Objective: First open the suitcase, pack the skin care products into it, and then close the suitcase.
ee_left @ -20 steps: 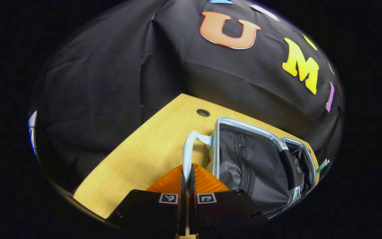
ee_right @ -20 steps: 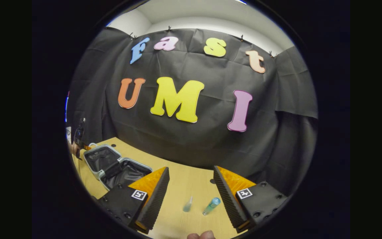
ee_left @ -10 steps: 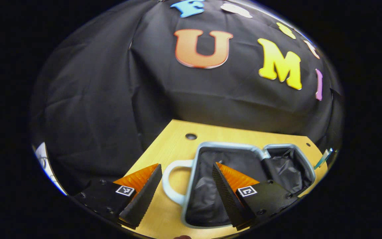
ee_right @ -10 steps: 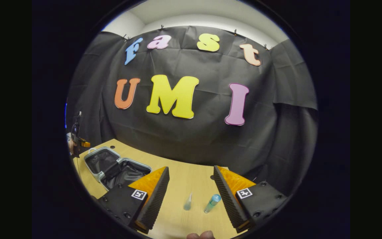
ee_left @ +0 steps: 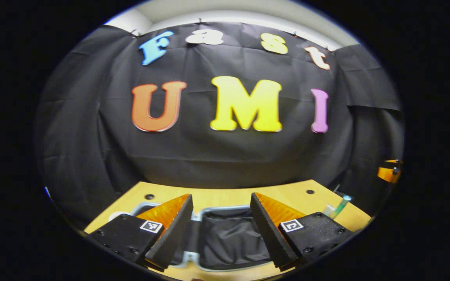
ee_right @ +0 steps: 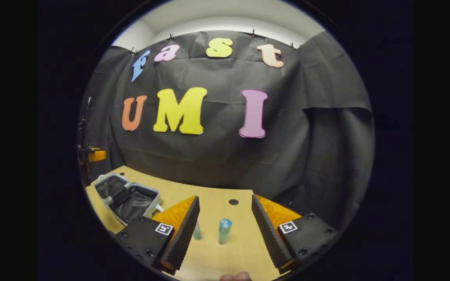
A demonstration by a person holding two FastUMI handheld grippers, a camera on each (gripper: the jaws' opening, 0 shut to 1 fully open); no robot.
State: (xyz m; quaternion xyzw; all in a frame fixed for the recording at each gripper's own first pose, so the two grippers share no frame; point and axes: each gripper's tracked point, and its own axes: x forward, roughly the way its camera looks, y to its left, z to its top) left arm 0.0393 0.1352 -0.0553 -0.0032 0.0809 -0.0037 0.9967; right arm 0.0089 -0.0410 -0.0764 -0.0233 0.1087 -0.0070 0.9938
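The suitcase (ee_left: 225, 238) lies open on the wooden table (ee_right: 217, 195), its black fabric lining exposed. 2 small bottles (ee_right: 224, 230) stand between the right gripper's (ee_right: 225, 228) spread, empty fingers. The left gripper (ee_left: 221, 228) is wide apart, empty.

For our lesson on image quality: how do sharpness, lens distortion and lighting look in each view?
Left gripper view: sharp, the table edge bowed by the fisheye, light falling off at the rim. Right gripper view: also sharp, the suitcase small and skewed near the edge, even light, only soft shadows under the bottle.

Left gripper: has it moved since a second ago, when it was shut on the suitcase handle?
Yes. The left gripper has let go, opened and drawn back over the open suitcase, with the table's far edge now level.
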